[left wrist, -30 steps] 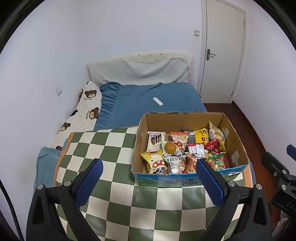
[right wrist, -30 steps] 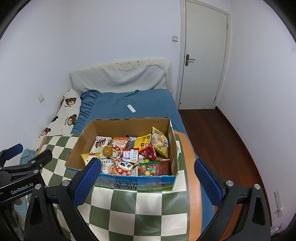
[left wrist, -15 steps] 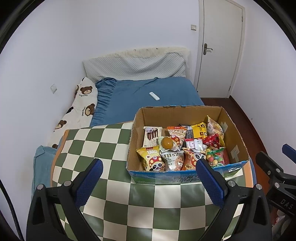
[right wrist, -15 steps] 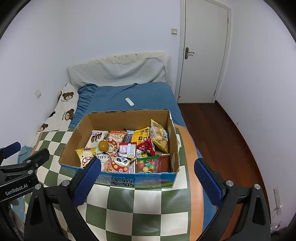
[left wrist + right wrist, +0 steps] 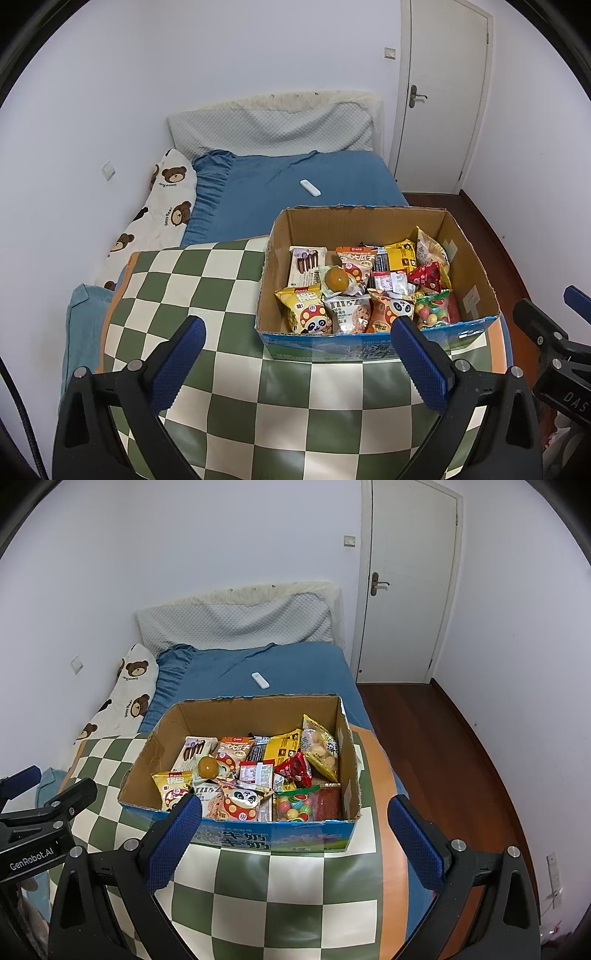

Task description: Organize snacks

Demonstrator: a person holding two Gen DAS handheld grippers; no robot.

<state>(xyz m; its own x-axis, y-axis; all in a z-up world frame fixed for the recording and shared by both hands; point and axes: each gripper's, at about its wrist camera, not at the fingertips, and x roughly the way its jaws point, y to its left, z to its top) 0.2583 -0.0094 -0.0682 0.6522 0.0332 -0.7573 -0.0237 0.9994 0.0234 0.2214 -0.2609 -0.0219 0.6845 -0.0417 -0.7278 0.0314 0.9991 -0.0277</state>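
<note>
I had both grippers up over the green-and-cream checkered mat (image 5: 229, 373), neither touching anything. My left gripper (image 5: 295, 358) had its blue-padded fingers spread wide and held nothing; it hung above the mat's near edge, just short of the box. My right gripper (image 5: 295, 834) was spread just as wide and also empty, framing the box's near wall from above.

The open brown cardboard box with a blue printed front (image 5: 325, 843) sat on the mat's right side, close to its orange right border (image 5: 391, 849). It was packed with snack packets. A yellow bag with a panda-mushroom cartoon (image 5: 306, 312) lay in the near left corner, a clear pouch of coloured candy balls (image 5: 295, 806) in the near right corner. A round orange jelly cup (image 5: 335, 278) rested on top towards the left, a red triangular packet (image 5: 297, 770) right of centre, and a chocolate-stick packet (image 5: 306, 262) leaned by the far left wall.

Beyond the mat's far edge, a small white remote (image 5: 310, 188) lay on the blue bedsheet (image 5: 295, 672).
</note>
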